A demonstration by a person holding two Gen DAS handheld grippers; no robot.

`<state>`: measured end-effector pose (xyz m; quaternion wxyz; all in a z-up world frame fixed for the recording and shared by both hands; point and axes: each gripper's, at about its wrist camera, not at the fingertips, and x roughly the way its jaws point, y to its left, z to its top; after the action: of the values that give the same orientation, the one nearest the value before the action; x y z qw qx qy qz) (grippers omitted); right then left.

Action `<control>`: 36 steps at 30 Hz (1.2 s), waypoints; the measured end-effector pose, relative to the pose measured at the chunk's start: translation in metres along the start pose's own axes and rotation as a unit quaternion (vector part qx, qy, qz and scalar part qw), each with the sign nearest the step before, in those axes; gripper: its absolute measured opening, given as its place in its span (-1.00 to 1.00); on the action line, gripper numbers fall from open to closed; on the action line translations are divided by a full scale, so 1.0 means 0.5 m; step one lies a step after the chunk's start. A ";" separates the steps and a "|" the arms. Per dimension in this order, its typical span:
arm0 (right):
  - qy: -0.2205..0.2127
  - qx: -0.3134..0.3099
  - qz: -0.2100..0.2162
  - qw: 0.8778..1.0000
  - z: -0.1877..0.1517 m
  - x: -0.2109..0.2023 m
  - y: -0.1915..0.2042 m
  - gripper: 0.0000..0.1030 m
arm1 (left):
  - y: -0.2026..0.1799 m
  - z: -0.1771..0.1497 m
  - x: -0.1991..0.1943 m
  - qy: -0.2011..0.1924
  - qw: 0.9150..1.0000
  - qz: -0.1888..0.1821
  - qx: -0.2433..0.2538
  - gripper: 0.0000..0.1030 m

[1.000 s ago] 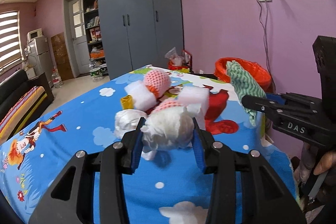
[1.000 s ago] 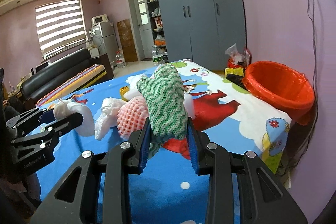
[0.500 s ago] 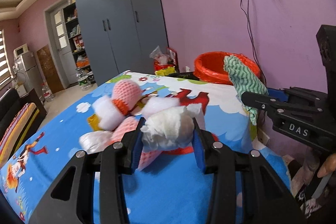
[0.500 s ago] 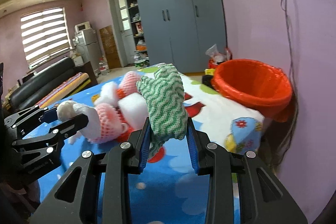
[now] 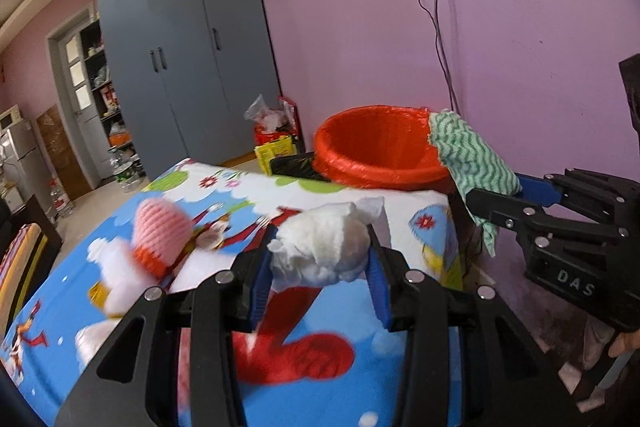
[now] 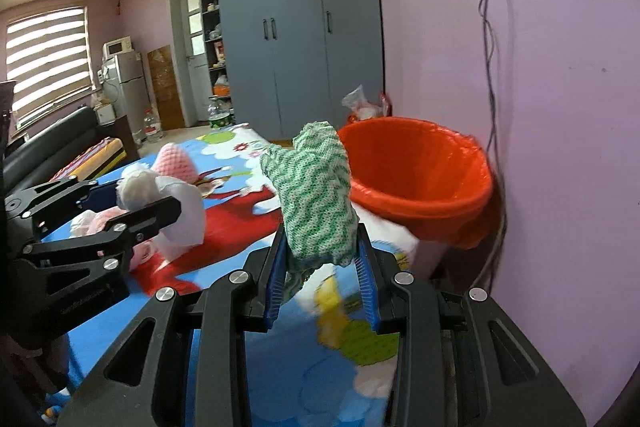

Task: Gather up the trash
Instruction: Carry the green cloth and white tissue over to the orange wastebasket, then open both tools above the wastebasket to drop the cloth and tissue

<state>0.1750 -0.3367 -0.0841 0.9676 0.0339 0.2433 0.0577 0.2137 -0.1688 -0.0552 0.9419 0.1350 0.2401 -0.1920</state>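
Between the blue pads of the left gripper sits a crumpled white tissue wad, pinched on both sides and held above the near part of the table. To its right, the right gripper pinches a green-and-white zigzag cloth in the same way, its jaws pressed onto the cloth's lower part while the rest stands up above them. In the left wrist view this cloth shows just in front of the right rim of the orange bin; whether it touches the rim I cannot tell. The bin, lined with an orange bag, stands just past the table's far right corner, against the purple wall. On the cartoon-print tablecloth, left of the tissue wad, lie a pink foam net and white foam pieces, blurred. Beyond the table stand a grey wardrobe and, near the bin, a bag of clutter on the floor.
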 end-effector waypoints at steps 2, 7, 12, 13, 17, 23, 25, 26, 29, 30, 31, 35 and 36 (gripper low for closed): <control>-0.002 0.000 -0.009 1.000 0.014 0.010 -0.026 -0.39 | -0.007 0.019 0.025 -0.001 1.000 -0.007 0.001 -0.20; 0.009 0.003 -0.027 1.000 0.044 0.052 -0.090 -0.39 | -0.022 0.077 0.105 -0.002 1.000 -0.028 -0.004 -0.18; 0.024 -0.014 -0.048 0.998 0.078 0.119 -0.155 -0.39 | -0.044 0.145 0.190 -0.003 0.999 -0.045 0.000 -0.17; 0.028 -0.014 -0.049 0.998 0.083 0.129 -0.162 -0.39 | -0.047 0.154 0.204 -0.002 0.999 -0.048 0.000 -0.16; 0.037 -0.023 -0.061 0.997 0.108 0.181 -0.192 -0.39 | -0.059 0.205 0.285 0.001 0.998 -0.057 -0.002 -0.15; 0.049 -0.018 -0.073 0.996 0.135 0.268 -0.245 -0.38 | -0.069 0.259 0.398 0.016 0.998 -0.065 -0.012 -0.10; 0.052 -0.012 -0.076 0.996 0.140 0.295 -0.262 -0.26 | -0.068 0.270 0.429 0.022 0.997 -0.071 -0.018 0.07; 0.054 -0.007 -0.075 0.996 0.147 0.308 -0.269 -0.16 | -0.065 0.276 0.446 0.025 0.997 -0.073 -0.026 0.29; 0.047 0.002 -0.082 0.996 0.152 0.319 -0.285 0.22 | -0.057 0.284 0.457 0.020 0.997 -0.057 -0.041 0.62; 0.043 0.005 -0.080 0.996 0.151 0.313 -0.288 0.22 | -0.053 0.283 0.450 0.016 0.998 -0.049 -0.044 0.64; 0.039 0.008 -0.080 0.996 0.148 0.305 -0.289 0.22 | -0.046 0.279 0.440 0.011 0.998 -0.049 -0.048 0.70; 0.030 0.015 -0.083 0.996 0.131 0.261 -0.284 0.22 | -0.015 0.262 0.404 0.011 0.998 -0.032 -0.060 0.79; 0.028 0.017 -0.081 0.996 0.126 0.249 -0.281 0.22 | -0.010 0.257 0.393 0.012 0.997 -0.034 -0.063 0.80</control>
<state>0.3272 -0.4622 -0.0998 0.9612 0.0289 0.2733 -0.0245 0.4222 -0.2761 -0.0461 0.9386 0.0696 0.2670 -0.2069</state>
